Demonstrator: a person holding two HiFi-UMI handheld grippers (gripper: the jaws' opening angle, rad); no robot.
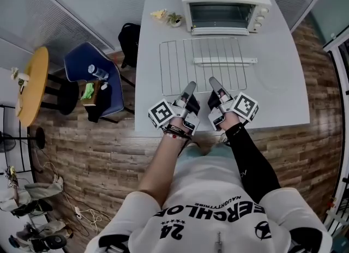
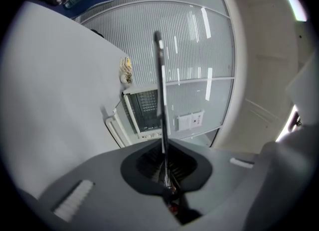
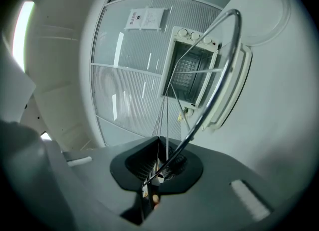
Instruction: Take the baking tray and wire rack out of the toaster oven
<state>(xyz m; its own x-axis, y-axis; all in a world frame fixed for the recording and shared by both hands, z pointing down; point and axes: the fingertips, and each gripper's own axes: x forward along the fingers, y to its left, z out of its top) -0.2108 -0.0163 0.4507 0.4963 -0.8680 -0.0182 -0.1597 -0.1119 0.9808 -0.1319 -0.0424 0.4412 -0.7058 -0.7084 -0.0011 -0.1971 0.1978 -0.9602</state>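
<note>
Wood-plank flooring surrounds a pale grey table (image 1: 283, 83). Far off to the left of both pairs of jaws stand a round yellow side table (image 1: 32, 83) and a blue chair (image 1: 82, 66) with a clear bottle (image 1: 98, 72) on its seat.

At the table's near edge, the left gripper (image 1: 189, 87) has its jaws closed on the near rim of the wire rack (image 1: 202, 55). In the left gripper view the rack shows edge-on, a thin dark line running out from between the pinched pads and straight ahead of them. The rack reaches forward from the jaws over the tabletop, roughly level and clear of the oven's mouth; whether it touches the table I cannot tell.

Just beside it, the right gripper (image 1: 214, 82) is likewise clamped on the same near rim. In the right gripper view the rack's rounded outer wire and thin cross wires fan out from between the closed pads.

Beyond the rack's far edge, ahead of both pairs of jaws, the white toaster oven (image 1: 223, 1) stands with its door (image 1: 224, 60) folded down under the rack. A small potted plant (image 1: 174, 18) sits to the oven's left.
</note>
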